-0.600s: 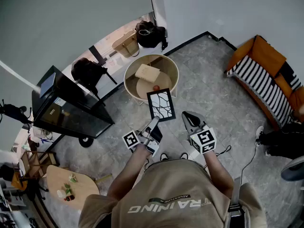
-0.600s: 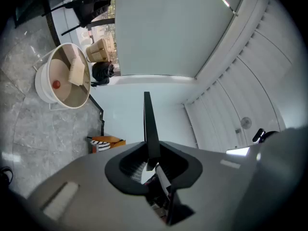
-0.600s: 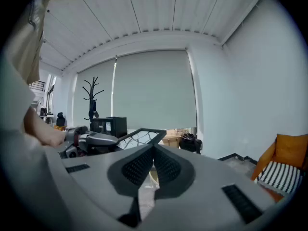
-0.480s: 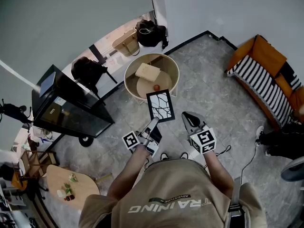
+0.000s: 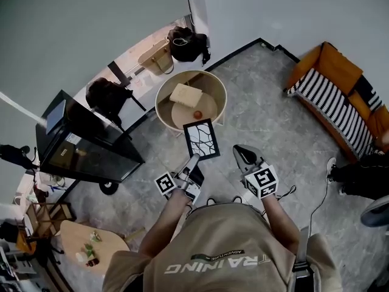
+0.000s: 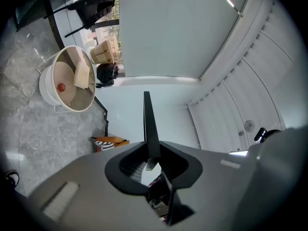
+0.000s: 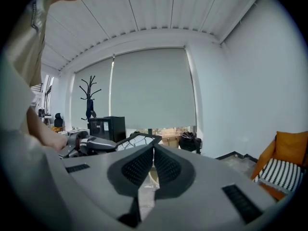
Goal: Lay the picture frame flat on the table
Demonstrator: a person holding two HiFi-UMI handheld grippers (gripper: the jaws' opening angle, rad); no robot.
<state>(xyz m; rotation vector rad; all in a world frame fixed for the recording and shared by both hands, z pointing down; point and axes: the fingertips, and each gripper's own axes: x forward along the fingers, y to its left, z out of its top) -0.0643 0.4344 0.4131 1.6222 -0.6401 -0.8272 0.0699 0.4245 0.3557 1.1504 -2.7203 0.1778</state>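
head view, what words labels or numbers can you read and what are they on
"TRAINING": large pale letters, upside down, on the person's tan shirt.
"ADVENTURE": small dark print just above it, barely legible.
Pale label on the black cabinet: too small to read.

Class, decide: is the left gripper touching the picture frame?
Touching. The left gripper view shows the frame edge-on, pinched between the left gripper's jaws; the head view shows it gripped at one corner.
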